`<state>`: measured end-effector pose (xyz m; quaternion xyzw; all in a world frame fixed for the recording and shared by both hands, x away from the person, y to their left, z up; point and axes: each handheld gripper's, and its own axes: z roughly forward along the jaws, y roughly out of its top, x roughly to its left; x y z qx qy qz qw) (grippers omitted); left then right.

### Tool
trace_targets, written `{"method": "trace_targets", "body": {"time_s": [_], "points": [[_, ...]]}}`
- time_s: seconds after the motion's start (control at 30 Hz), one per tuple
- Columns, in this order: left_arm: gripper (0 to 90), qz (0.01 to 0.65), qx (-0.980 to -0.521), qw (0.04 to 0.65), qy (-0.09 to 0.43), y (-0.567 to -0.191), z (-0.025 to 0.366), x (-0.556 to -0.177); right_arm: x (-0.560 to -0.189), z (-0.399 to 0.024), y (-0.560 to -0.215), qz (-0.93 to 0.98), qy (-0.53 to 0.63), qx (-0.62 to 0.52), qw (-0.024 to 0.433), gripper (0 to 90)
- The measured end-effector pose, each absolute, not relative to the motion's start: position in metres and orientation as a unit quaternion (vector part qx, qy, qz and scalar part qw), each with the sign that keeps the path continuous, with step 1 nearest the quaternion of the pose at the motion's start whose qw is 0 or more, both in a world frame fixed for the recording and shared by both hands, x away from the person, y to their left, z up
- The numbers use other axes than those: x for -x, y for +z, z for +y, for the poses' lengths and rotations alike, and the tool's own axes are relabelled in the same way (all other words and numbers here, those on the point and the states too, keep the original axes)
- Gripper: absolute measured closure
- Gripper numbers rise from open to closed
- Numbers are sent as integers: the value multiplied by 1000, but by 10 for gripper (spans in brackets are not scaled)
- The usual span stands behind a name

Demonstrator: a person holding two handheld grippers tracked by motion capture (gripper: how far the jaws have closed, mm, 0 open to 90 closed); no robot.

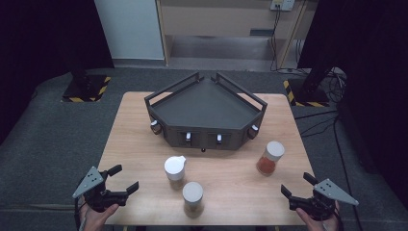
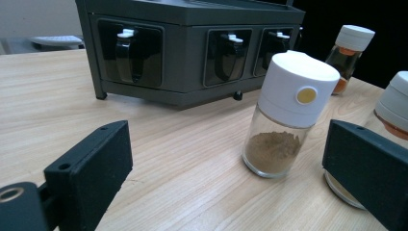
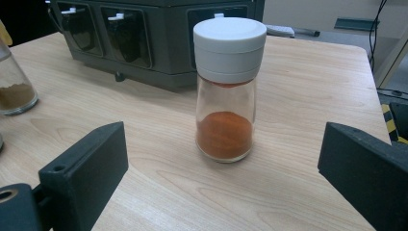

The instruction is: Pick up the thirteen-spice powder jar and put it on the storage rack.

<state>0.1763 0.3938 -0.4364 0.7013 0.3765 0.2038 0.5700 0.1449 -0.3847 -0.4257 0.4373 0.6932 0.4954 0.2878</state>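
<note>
Both grippers hang with their jaws spread wide and nothing between them: the left gripper [image 1: 118, 180] well in front of the dark grey five-sided metal rack [image 1: 206, 103] and off to its left, the right gripper [image 1: 297, 185] in front of it to the right. The likeliest trouble, I judge, is a tip-over: each glass spice jar is tall and narrow under a heavy plastic cap, so a jaw that clips its side on the way in could topple it and send it rolling across the smooth pale wood-grain table [image 1: 134, 144]. The orange-powder jar with a flat white lid [image 3: 226, 91] stands alone before the rack's right end, directly ahead of the right gripper. The brown-powder jar with a white flip-top cap and yellow dot [image 2: 288, 113] stands before the rack's middle, with the grey-lidded glass jar [image 1: 193, 198] close in front of it; reaching for one could knock the other. Smooth glass may also slip in hard black jaws.
</note>
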Motion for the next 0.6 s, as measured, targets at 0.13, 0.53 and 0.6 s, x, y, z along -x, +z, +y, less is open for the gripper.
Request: {"method": "trace_targets", "body": {"time_s": [0.13, 0.53, 0.6], "points": [[27, 372, -705, 569, 201, -427, 391, -179, -145, -384, -426, 693, 495, -438, 289, 37], [27, 348, -725, 563, 190, -405, 376, -194, -144, -385, -426, 691, 497, -438, 289, 39], [26, 344, -728, 563, 187, -403, 373, -197, -143, -385, -425, 691, 497, -438, 289, 41]]}}
